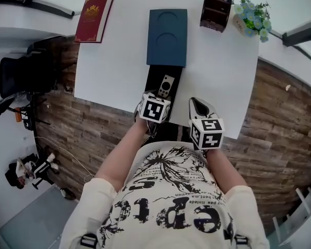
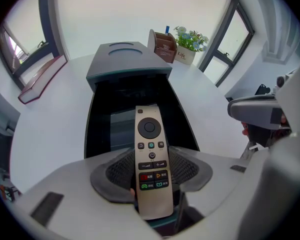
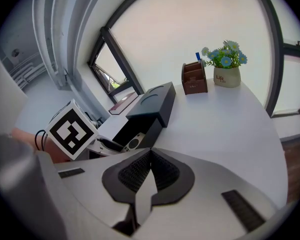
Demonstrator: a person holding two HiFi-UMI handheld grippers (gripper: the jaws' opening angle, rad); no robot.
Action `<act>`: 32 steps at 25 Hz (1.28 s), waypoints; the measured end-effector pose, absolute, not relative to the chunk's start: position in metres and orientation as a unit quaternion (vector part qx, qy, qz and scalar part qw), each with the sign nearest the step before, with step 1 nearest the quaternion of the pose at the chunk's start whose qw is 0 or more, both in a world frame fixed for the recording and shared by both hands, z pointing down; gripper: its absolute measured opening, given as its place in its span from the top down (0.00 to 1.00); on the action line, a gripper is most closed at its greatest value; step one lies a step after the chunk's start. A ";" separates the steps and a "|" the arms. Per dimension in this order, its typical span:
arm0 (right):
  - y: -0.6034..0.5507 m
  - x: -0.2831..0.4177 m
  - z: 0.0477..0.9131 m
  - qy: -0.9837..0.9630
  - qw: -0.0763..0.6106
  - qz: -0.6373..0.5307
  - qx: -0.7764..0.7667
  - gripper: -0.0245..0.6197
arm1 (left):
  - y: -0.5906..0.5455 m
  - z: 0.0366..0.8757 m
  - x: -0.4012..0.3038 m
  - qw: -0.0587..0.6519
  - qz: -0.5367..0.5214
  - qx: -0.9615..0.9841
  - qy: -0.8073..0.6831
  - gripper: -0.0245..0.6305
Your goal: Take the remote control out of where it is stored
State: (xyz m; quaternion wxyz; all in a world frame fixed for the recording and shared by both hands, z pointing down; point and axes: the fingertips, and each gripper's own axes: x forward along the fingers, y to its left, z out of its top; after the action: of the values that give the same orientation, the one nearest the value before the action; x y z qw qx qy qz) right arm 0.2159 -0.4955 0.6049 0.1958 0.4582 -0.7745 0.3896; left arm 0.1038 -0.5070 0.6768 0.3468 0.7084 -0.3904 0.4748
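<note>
Remote: the remote control (image 2: 150,134) lies in the open drawer (image 2: 92,129) of the dark box (image 2: 125,64).
Left gripper (image 2: 150,176): clamped on the remote's near end.
Right gripper (image 3: 149,171): jaws together, empty.
Method: I'd lift level, then draw back clear of the drawer walls.
</note>
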 end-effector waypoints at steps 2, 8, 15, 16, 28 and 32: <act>-0.499 0.213 0.599 -0.779 0.195 0.380 0.458 0.96 | -0.508 0.676 0.103 0.350 0.468 0.709 -0.394 0.63; -0.505 0.216 0.576 -0.787 0.189 0.345 0.475 0.96 | -0.508 0.668 0.101 0.381 0.437 0.710 -0.400 0.63; -0.515 0.216 0.553 -0.785 0.176 0.319 0.501 0.96 | -0.518 0.628 0.101 0.350 0.378 0.750 -0.416 0.63; -0.515 0.214 0.549 -0.785 0.174 0.314 0.504 0.96 | -0.520 0.619 0.102 0.342 0.365 0.758 -0.419 0.63; -0.531 0.198 0.468 -0.814 0.135 0.207 0.526 0.96 | -0.550 0.475 0.108 0.212 0.187 0.851 -0.443 0.63; -0.532 0.193 0.433 -0.821 0.111 0.143 0.542 0.96 | -0.553 0.420 0.108 0.161 0.111 0.875 -0.444 0.63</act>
State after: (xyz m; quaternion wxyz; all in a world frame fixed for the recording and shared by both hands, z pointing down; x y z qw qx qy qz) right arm 0.1926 -0.5325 0.4334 0.1107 0.5422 -0.8205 0.1433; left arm 0.1082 -0.5528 0.4199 0.1607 0.8746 -0.4436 0.1114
